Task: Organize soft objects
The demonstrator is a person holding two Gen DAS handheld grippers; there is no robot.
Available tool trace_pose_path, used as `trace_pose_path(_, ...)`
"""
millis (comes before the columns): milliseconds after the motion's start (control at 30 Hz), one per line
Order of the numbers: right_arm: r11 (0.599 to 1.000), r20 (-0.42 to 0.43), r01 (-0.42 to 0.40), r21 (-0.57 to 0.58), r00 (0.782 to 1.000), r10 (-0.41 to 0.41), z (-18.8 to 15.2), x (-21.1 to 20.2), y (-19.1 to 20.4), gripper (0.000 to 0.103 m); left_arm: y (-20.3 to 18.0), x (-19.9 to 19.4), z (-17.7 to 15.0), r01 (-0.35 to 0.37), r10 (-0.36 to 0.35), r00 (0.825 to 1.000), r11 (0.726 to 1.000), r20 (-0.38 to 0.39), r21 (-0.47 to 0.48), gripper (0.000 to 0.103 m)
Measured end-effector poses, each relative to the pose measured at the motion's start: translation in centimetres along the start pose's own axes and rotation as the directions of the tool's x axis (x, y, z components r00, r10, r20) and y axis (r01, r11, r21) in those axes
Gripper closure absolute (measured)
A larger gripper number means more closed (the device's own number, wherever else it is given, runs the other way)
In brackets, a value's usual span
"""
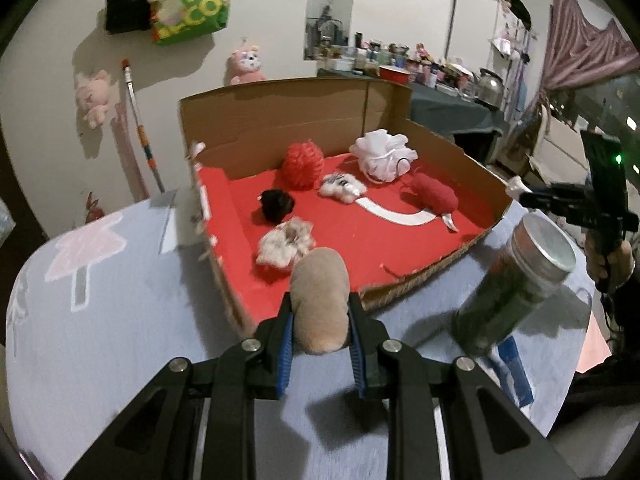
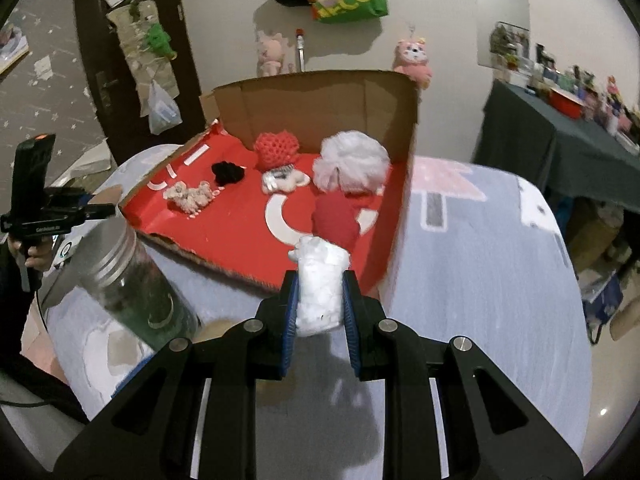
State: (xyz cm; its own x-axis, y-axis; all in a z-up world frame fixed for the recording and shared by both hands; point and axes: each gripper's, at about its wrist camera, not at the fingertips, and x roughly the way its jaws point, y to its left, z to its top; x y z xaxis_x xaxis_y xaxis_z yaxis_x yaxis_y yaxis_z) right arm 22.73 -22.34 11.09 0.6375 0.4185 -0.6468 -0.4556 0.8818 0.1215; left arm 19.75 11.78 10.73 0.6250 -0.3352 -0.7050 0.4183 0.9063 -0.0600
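My left gripper [image 1: 319,312] is shut on a tan plush piece [image 1: 320,300] and holds it over the near edge of the open cardboard box [image 1: 452,148] with a red floor. My right gripper [image 2: 319,296] is shut on a white fluffy ball [image 2: 320,292] above the box's near right corner [image 2: 384,248]. In the box lie a red knitted ball [image 1: 302,166], a white mesh pouf [image 1: 382,154], a red roll [image 1: 434,196], a black scrunchie [image 1: 276,205], a white-and-black piece [image 1: 343,187] and a cream scrunchie [image 1: 285,242].
A glass jar with a metal lid [image 1: 516,284] stands on the pale blue tablecloth [image 1: 100,320] right of the box; it also shows in the right wrist view [image 2: 132,280]. The other handheld gripper [image 1: 588,204] shows at the right. A cluttered dark table [image 2: 560,140] stands behind.
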Motion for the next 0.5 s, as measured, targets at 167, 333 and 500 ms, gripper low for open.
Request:
trace_pose_path(167, 0.998, -0.036, -0.041, -0.037, 0.999, 0.04, 2.8, 2.2, 0.8, 0.083, -1.2, 2.3, 2.5, 0.046, -0.044, 0.998, 0.999, -0.05, 0.028, 0.078)
trace_pose_path(333, 0.995, -0.11, -0.076, -0.072, 0.992, 0.068, 5.4, 5.5, 2.1, 0.083, -2.2, 5.3, 5.1, 0.036, -0.032, 0.992, 0.999, -0.125, 0.034, 0.078)
trace_pose_path(500, 0.991, -0.205, -0.097, -0.088, 0.976, 0.077, 7.7, 9.4, 3.2, 0.083, -2.9, 8.5, 7.2, 0.03, -0.02, 0.979, 0.999, -0.203, 0.044, 0.077)
